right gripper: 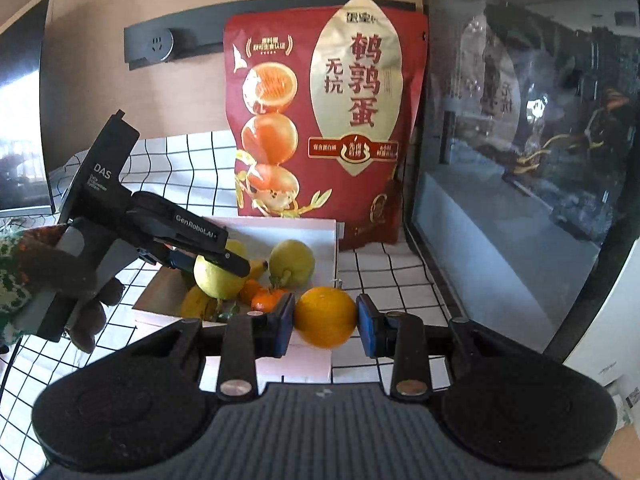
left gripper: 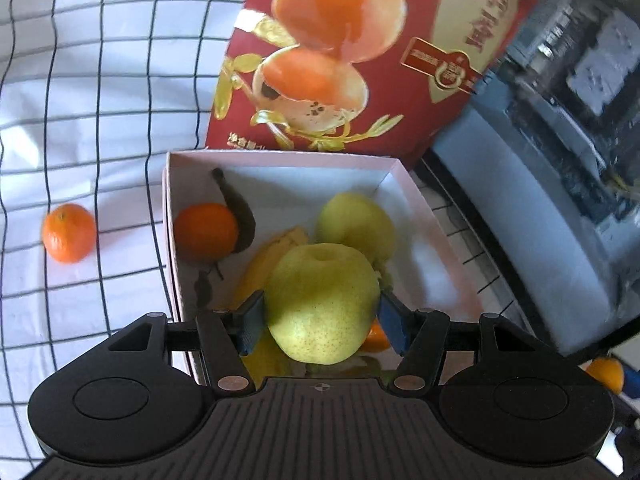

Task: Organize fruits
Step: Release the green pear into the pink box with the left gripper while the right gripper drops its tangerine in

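While the left gripper hangs over the near end of the white box, its blue pads pinch a yellow-green pear from both sides; the fruit sits between them, above the box's contents. Inside the box lie a second pear toward the far right, an orange against the left wall, and a banana between them — partly hidden under the held pear; a dark leaf leans behind the orange. Outside, on the checked cloth to the left, a small tangerine rests alone, well apart from the box. A red snack bag stands upright just beyond the far wall. The right gripper is closed on another orange, its pads pressing either side — held near the box's right near corner; from this side a gloved hand grips the left tool, and small tangerines show in the box beside the bananas.
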Available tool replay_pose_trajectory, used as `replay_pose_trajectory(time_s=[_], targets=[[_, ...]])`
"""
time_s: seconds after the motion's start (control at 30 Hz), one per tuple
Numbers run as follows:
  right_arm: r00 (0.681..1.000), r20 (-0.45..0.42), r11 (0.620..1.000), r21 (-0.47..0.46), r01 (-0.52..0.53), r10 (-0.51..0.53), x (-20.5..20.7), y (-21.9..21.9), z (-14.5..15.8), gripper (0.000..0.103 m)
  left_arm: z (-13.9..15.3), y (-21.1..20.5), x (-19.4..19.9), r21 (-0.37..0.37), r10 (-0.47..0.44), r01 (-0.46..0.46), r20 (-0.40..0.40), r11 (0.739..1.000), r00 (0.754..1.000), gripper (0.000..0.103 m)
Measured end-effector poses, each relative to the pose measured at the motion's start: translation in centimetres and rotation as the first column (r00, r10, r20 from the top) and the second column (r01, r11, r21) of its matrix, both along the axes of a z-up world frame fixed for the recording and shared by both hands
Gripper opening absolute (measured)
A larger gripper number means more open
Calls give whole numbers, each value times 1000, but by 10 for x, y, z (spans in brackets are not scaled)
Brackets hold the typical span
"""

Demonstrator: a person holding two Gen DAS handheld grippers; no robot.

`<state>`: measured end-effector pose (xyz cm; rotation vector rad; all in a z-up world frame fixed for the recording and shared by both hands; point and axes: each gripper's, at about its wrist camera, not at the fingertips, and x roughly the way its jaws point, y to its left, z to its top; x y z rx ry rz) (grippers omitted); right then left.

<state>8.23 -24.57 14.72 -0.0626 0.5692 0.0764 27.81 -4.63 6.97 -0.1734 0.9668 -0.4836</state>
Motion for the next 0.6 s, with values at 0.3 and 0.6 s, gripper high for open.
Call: replay_pose_trajectory(time_s=[0.3, 0.6], targets=[[1000, -21, 1000, 1, -12, 12, 0, 10, -6, 33, 6, -4, -22, 89, -64, 62, 18, 994, 998, 66], [997, -51, 999, -12, -50, 50, 6, 28, -18, 33, 12, 20, -50, 51, -86, 85, 12, 995, 996, 66]])
